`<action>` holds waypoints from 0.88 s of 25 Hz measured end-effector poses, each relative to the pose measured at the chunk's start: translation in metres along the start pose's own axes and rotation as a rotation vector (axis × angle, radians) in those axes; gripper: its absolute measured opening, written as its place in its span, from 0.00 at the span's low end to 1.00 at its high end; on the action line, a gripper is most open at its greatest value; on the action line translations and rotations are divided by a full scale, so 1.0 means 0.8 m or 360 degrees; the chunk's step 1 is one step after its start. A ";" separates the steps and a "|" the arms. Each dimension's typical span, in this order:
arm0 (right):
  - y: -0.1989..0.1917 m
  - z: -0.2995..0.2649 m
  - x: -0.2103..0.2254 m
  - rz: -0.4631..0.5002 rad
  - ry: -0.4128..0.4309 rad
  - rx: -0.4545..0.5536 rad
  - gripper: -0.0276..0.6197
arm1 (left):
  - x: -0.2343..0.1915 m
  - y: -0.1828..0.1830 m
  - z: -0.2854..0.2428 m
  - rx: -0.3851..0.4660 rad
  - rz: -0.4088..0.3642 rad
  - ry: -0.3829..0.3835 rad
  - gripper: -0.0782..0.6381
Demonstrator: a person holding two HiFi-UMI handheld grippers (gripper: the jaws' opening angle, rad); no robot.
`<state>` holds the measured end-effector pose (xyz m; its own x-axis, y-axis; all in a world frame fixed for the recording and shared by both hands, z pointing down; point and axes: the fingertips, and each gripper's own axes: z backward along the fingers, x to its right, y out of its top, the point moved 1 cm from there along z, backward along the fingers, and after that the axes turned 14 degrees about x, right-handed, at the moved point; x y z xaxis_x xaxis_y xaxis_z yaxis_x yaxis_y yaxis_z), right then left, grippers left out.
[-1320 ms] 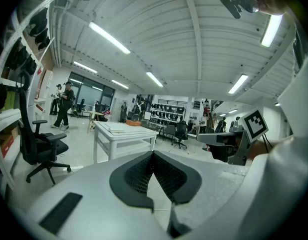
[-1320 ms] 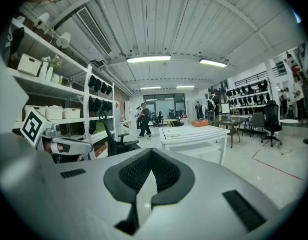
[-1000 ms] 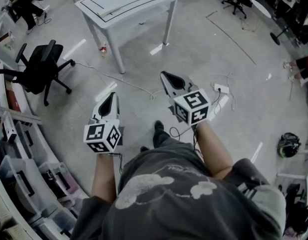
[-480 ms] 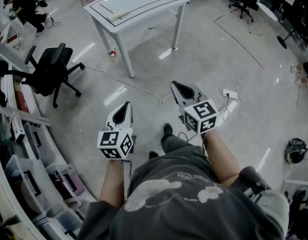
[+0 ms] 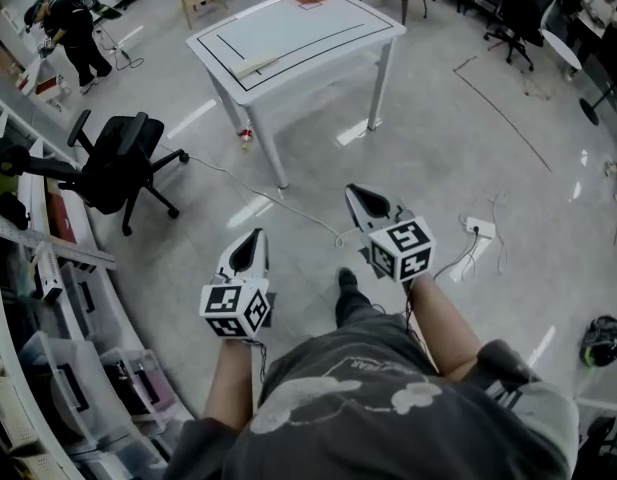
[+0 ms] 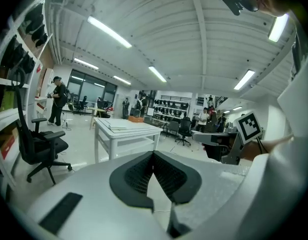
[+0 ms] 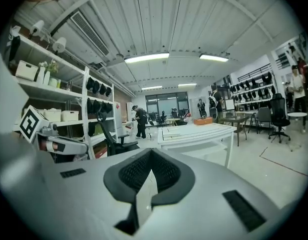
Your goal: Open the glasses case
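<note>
White table stood nearer in the head view than a moment earlier, so we judged we were only approaching. The left gripper and right gripper hung over the floor, well short of it. In the left gripper view the jaws met with nothing between them. The right gripper view showed the same, pressed together and empty. We could make out no glasses case anywhere, so opening had not begun.
</note>
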<state>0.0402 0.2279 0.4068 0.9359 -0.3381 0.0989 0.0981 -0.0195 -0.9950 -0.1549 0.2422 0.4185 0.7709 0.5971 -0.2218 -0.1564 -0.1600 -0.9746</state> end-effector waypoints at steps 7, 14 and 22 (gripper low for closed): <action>0.007 -0.083 0.103 -0.0074 0.0065 -0.0003 0.04 | -0.012 0.017 -0.121 0.0013 -0.0015 0.0097 0.11; 0.013 -0.125 0.172 -0.0096 0.0179 0.0000 0.05 | 0.001 0.019 -0.204 0.0025 -0.0036 0.0173 0.11; 0.011 -0.155 0.211 -0.0140 0.0234 -0.0025 0.07 | -0.002 0.024 -0.245 0.0004 -0.0060 0.0241 0.11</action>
<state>0.1571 0.0543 0.4129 0.8643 -0.4683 0.1834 0.1711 -0.0692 -0.9828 -0.0384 0.0843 0.4063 0.8606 0.4771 -0.1783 -0.1271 -0.1379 -0.9823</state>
